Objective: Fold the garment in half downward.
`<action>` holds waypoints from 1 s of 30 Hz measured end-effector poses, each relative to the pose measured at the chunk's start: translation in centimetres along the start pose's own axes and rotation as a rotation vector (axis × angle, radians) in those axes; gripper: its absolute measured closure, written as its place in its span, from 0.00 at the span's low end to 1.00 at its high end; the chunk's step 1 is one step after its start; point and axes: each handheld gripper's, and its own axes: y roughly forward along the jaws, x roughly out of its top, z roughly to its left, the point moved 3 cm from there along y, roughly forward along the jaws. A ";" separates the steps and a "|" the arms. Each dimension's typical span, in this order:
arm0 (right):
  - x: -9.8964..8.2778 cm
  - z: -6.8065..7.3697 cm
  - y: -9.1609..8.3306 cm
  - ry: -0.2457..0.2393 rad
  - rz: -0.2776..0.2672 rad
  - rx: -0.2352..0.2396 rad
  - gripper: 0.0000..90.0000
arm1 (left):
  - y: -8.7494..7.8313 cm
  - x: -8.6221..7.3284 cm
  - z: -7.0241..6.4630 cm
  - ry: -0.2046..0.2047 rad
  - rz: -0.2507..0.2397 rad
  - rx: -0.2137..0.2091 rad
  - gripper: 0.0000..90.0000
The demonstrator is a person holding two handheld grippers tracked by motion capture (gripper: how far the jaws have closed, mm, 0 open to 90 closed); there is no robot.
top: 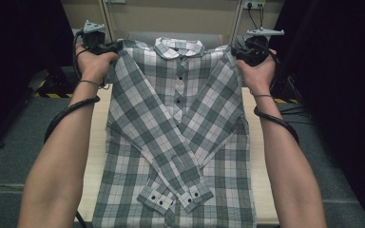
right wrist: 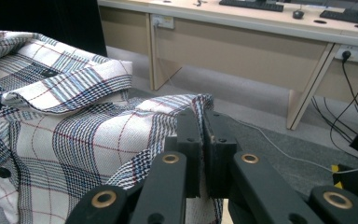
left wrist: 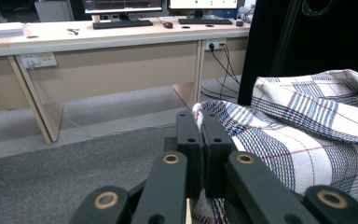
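Hanging plaid shirt [top: 178,118], buttoned, sleeves crossed, cuffs overlapping in front.

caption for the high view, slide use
Left gripper and right gripper pinch a plaid shirt at its shoulders, sleeves crossed in front.

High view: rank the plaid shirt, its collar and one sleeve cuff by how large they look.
1. plaid shirt, hanging from the left tongs and right tongs.
2. collar.
3. sleeve cuff, though it lies nearer the camera, so it is close to the collar.
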 end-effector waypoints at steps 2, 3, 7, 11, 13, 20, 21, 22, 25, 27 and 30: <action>0.4 0.0 -0.1 -0.003 -0.007 -0.003 0.97 | -0.1 0.5 0.0 0.002 -0.009 0.002 0.97; 0.7 0.0 -0.2 -0.003 -0.012 -0.004 0.97 | -0.2 0.7 0.0 0.000 -0.015 0.002 0.97; 1.5 -0.1 -0.5 -0.008 -0.026 -0.007 0.97 | -0.4 1.7 0.0 0.007 -0.030 0.004 0.97; 2.3 -0.1 -0.7 -0.011 -0.039 -0.009 0.97 | -0.6 2.7 0.0 0.023 -0.038 0.008 0.97; 2.7 -0.1 -0.8 -0.014 -0.044 -0.011 0.97 | -0.7 3.2 0.0 0.026 -0.044 0.011 0.97; 4.2 -0.2 -1.2 -0.013 -0.071 -0.015 0.97 | -1.0 4.8 -0.1 0.034 -0.070 0.013 0.97; 4.4 -0.3 -1.3 -0.013 -0.074 -0.016 0.97 | -1.1 5.0 -0.1 0.038 -0.072 0.013 0.97; 4.6 -0.3 -1.4 -0.014 -0.078 -0.017 0.97 | -1.1 5.2 -0.1 0.038 -0.077 0.013 0.97; 5.3 -0.4 -1.6 -0.018 -0.088 -0.019 0.97 | -1.3 5.7 -0.1 0.043 -0.086 0.015 0.97; 5.7 -0.4 -1.8 -0.017 -0.096 -0.020 0.97 | -1.3 6.0 -0.2 0.045 -0.090 0.016 0.97; 6.2 -0.4 -2.0 -0.020 -0.105 -0.021 0.97 | -1.4 6.4 -0.2 0.044 -0.099 0.018 0.97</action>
